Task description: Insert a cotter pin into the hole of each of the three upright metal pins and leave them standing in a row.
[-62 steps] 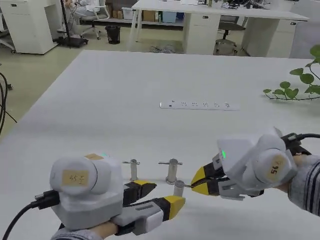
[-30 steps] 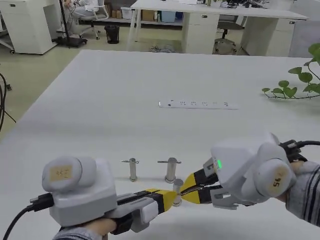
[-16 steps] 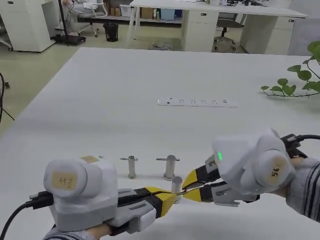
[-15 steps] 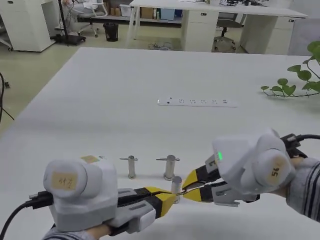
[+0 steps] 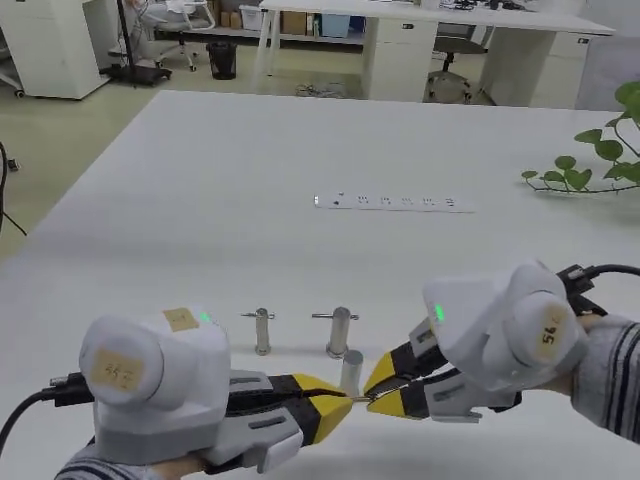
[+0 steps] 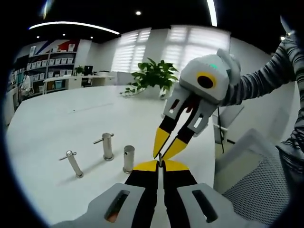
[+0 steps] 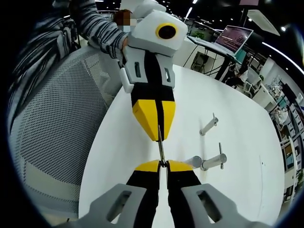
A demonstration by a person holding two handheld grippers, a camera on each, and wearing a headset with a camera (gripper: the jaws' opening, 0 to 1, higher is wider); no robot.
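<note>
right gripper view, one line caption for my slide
One cotter pin pinched between the left gripper and right gripper, beside the one bare metal pin.

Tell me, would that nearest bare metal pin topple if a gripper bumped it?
Probably: the nearest pin stands tall and narrow on a small base, so it likely tips easily. Once down, its round shaft would likely roll on the smooth table.

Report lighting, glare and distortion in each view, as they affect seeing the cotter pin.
Head view: soft, even light, barely any shadow at the metal pins; the cotter pin is a barely visible sliver. Left gripper view: fisheye bends the table, and the bright windows wash out. Right gripper view: same curvature, yet the cotter pin reads sharp against the white table.
</note>
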